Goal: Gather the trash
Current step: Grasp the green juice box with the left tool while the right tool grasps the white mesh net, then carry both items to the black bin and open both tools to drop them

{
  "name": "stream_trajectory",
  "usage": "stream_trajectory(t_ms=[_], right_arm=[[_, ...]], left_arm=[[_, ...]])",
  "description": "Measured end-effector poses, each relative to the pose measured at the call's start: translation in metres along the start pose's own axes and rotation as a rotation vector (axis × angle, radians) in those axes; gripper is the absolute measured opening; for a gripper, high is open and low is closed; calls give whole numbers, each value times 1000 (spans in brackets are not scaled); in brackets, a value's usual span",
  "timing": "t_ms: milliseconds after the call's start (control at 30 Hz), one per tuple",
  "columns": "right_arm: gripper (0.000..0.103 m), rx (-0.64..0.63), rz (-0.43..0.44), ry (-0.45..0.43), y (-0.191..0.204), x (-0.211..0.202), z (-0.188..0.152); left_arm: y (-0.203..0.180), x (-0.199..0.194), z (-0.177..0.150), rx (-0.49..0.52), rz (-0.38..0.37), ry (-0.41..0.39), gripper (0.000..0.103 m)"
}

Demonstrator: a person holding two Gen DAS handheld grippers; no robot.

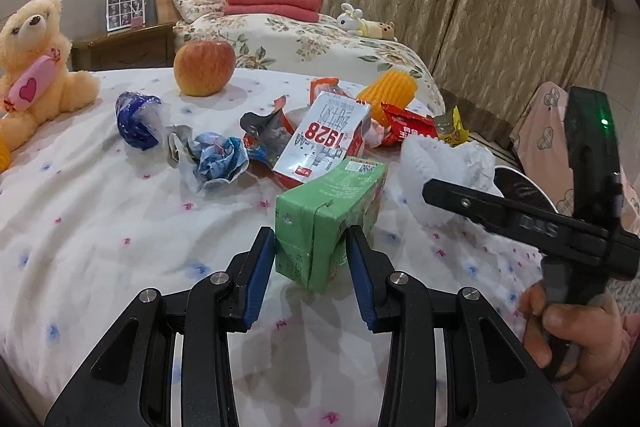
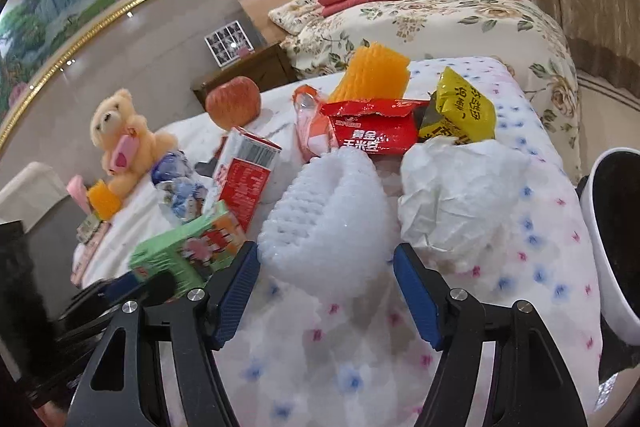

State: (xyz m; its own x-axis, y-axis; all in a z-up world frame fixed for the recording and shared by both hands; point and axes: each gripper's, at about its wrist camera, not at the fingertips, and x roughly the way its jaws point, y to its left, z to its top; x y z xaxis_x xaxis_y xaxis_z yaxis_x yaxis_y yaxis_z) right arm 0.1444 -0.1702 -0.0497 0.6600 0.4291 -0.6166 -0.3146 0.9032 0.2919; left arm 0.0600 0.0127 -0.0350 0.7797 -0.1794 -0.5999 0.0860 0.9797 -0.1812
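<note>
My left gripper (image 1: 311,242) is shut on a green drink carton (image 1: 328,219), its blue pads pressed on both sides; the carton also shows in the right wrist view (image 2: 188,247). My right gripper (image 2: 326,263) is open around a white foam fruit net (image 2: 328,215), which also shows in the left wrist view (image 1: 428,171). On the bed lie a white and red "1928" carton (image 1: 324,143), crumpled blue wrappers (image 1: 138,121), a red snack bag (image 2: 372,133), a yellow snack bag (image 2: 460,111) and crumpled white paper (image 2: 452,195).
An apple (image 1: 204,67), an orange foam net (image 2: 374,73) and a teddy bear (image 1: 36,63) are on the floral-sheeted bed (image 1: 120,227). A white-rimmed bin (image 2: 612,235) stands at the bed's right edge. A second bed (image 1: 304,39) lies behind.
</note>
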Motion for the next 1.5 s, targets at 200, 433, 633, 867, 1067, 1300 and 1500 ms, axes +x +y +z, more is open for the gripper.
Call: stream_trajectory(t_ms=[200, 433, 633, 867, 1067, 1300, 1500], right_arm=[[29, 0, 16, -27, 1, -21, -6], [29, 34, 27, -67, -7, -60, -21], [29, 78, 11, -92, -24, -87, -36], [29, 132, -25, -120, -49, -108, -48], [29, 191, -83, -138, -82, -121, -51], [29, 246, -142, -167, -115, -136, -52], [29, 283, -180, -181, -143, -144, -48]], left_arm=[[-10, -7, 0, 25, -27, -15, 36], [-28, -18, -2, 60, -74, -38, 36], [-48, -23, -3, 97, -111, -45, 36], [-78, -19, -5, 149, -164, -33, 36], [-112, -9, -2, 208, -208, -31, 36], [-148, 7, 3, 259, -251, -21, 36], [-176, 25, 10, 288, -272, -3, 36]])
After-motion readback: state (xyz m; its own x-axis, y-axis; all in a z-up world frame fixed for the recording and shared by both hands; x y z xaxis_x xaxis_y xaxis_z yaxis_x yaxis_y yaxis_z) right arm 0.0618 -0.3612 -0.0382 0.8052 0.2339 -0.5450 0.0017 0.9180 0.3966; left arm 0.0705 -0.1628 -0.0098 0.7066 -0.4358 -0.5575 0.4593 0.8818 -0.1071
